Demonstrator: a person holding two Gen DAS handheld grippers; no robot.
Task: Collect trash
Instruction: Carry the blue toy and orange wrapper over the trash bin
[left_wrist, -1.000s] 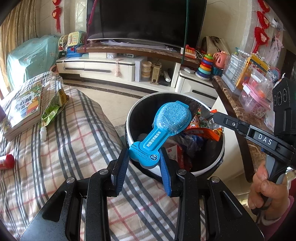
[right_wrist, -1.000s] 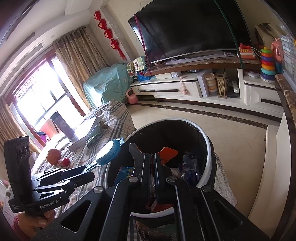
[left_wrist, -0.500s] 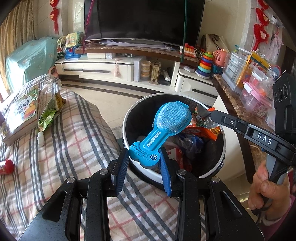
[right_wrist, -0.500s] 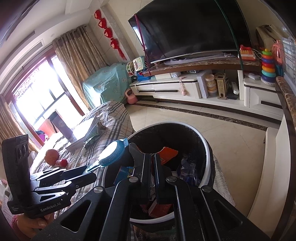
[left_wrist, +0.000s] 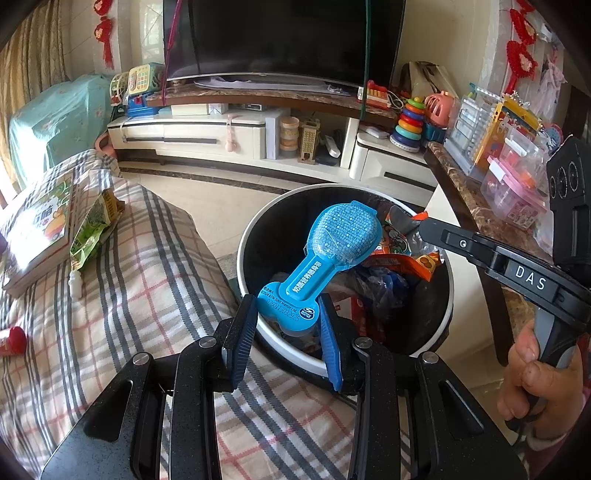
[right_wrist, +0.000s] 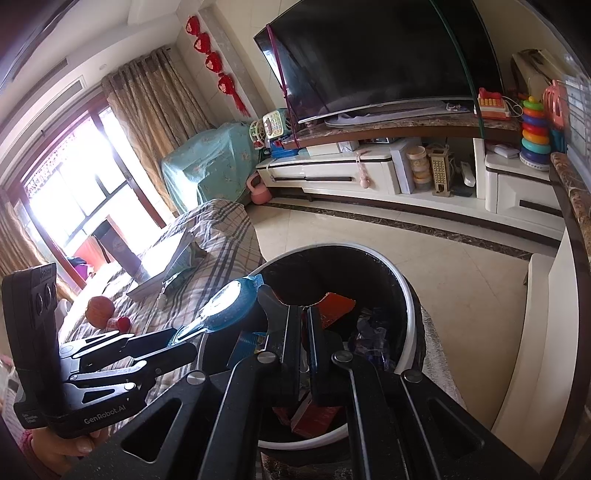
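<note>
Left wrist view takes in the plaid-covered sofa (left_wrist: 122, 295) as the largest surface, with the round black trash bin (left_wrist: 258, 325) standing just beside its right edge, white-rimmed and already holding crumpled wrappers, an orange snack bag (left_wrist: 410, 258) on top. Over the bin's near rim the left gripper (left_wrist: 288, 332) pinches the flat tail of a blue blister pack (left_wrist: 332, 254), a paddle-shaped wrapper with a dotted round head, printed lettering on its neck and a date code by the blue pads; its head tilts up and away over the bin's opening. From the right, the right gripper (left_wrist: 421, 225) reaches across the bin with its tip at the orange bag, and in the right wrist view its jaws stand pressed nearly together, with something red between them that I cannot identify. Toward the sofa's far left edge lie a picture book (left_wrist: 37, 229), a green snack packet (left_wrist: 92, 229) touching it, a small white bottle (left_wrist: 75, 282) just beside that, and a red cap (left_wrist: 11, 341) near the left edge. A marble-topped counter (left_wrist: 465, 199) crowds the bin's right side.
</note>
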